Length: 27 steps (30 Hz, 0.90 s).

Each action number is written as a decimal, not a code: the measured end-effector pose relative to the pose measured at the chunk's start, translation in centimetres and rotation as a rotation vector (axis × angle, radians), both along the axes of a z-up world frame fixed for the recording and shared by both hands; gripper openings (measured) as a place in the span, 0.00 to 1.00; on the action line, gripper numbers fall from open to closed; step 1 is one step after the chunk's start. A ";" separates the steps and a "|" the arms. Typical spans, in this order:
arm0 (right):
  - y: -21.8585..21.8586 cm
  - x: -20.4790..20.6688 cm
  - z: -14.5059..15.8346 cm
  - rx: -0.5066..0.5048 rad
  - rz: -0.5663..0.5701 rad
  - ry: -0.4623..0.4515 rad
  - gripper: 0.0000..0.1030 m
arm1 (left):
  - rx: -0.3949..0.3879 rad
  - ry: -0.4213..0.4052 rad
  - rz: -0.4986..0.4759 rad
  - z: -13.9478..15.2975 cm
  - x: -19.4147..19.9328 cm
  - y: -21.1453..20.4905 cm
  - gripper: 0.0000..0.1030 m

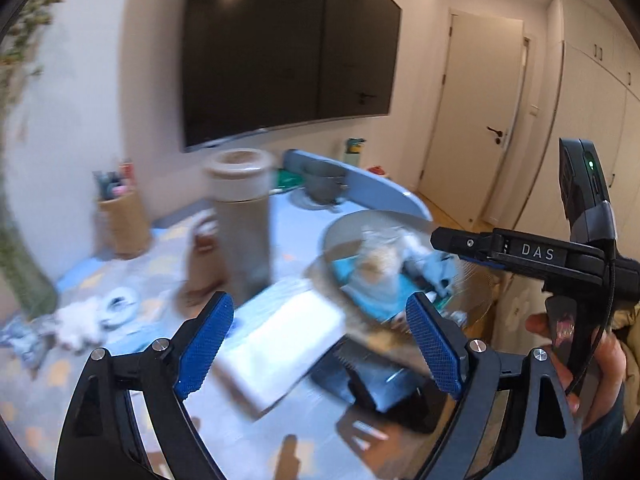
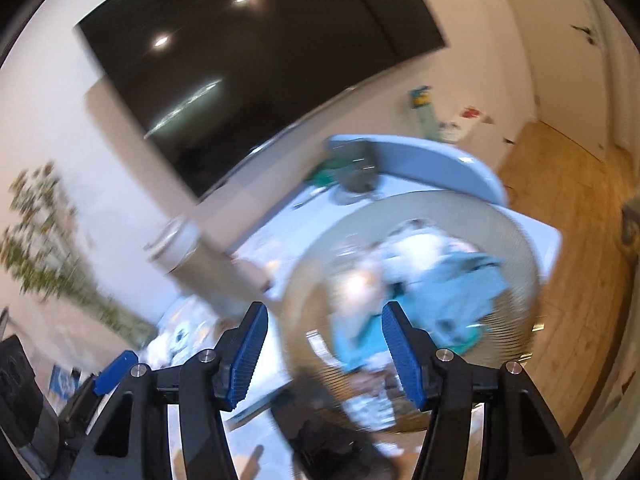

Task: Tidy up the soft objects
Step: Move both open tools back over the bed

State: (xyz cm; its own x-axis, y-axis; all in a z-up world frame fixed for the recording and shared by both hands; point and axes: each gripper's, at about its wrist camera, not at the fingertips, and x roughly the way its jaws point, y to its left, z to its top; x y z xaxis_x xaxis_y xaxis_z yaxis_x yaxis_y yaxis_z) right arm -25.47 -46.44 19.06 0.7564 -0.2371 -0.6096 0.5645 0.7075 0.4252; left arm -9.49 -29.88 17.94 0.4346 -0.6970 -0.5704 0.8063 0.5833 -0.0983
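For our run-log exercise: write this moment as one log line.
left gripper: open, empty | right gripper: open, empty | basket: holds soft items, blue cloth inside | image: blurred

white letters "das" stand on the right claw (image 1: 452,240).

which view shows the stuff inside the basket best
The right wrist view: it looks down into the round basket, so the blue cloth and pale soft items show, though blurred. The left wrist view sees the basket from lower, its contents partly hidden behind the left gripper's finger.
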 end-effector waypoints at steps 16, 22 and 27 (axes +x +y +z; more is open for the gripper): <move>20.5 14.6 -0.7 -0.254 0.522 0.094 0.76 | -0.192 0.061 0.646 1.2 10.0 28.3 0.97; 25.1 21.1 -1.5 -0.299 0.656 0.141 0.78 | -0.198 0.190 0.761 -1.9 16.0 32.2 0.97; 28.2 28.0 -3.7 -0.334 0.780 0.228 0.78 | -0.229 0.309 0.775 -6.2 22.1 30.5 0.97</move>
